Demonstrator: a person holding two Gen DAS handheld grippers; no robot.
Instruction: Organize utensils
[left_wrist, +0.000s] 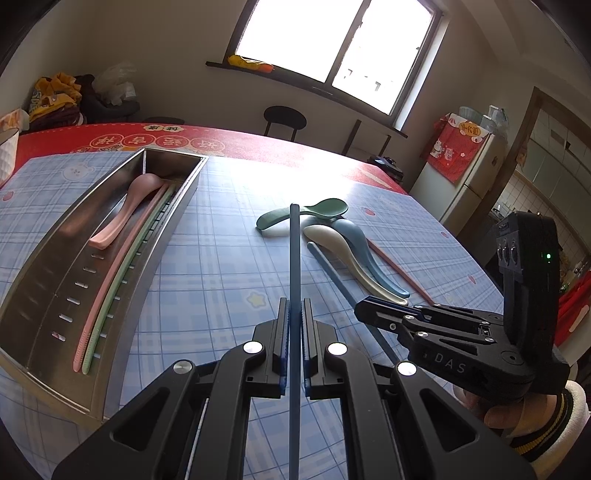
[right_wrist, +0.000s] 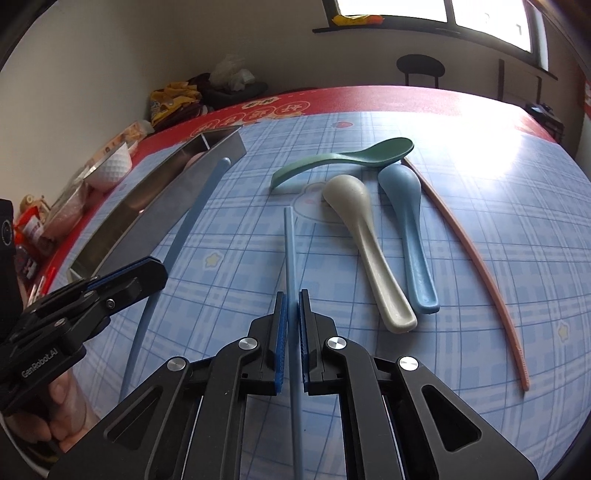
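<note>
Blue chopstick (left_wrist: 294, 258) clamped in left tool (left_wrist: 294, 314)

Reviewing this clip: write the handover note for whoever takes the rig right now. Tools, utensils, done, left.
Left tool: shut on a blue chopstick, lifted over the mat.
Right tool: shut on the second blue chopstick.
Done: pink spoon, one pink chopstick and one green chopstick lie in the steel tray.
Left on the mat: green spoon, white spoon, blue spoon, second pink chopstick.
Next, probably: put both blue chopsticks in the tray.
</note>
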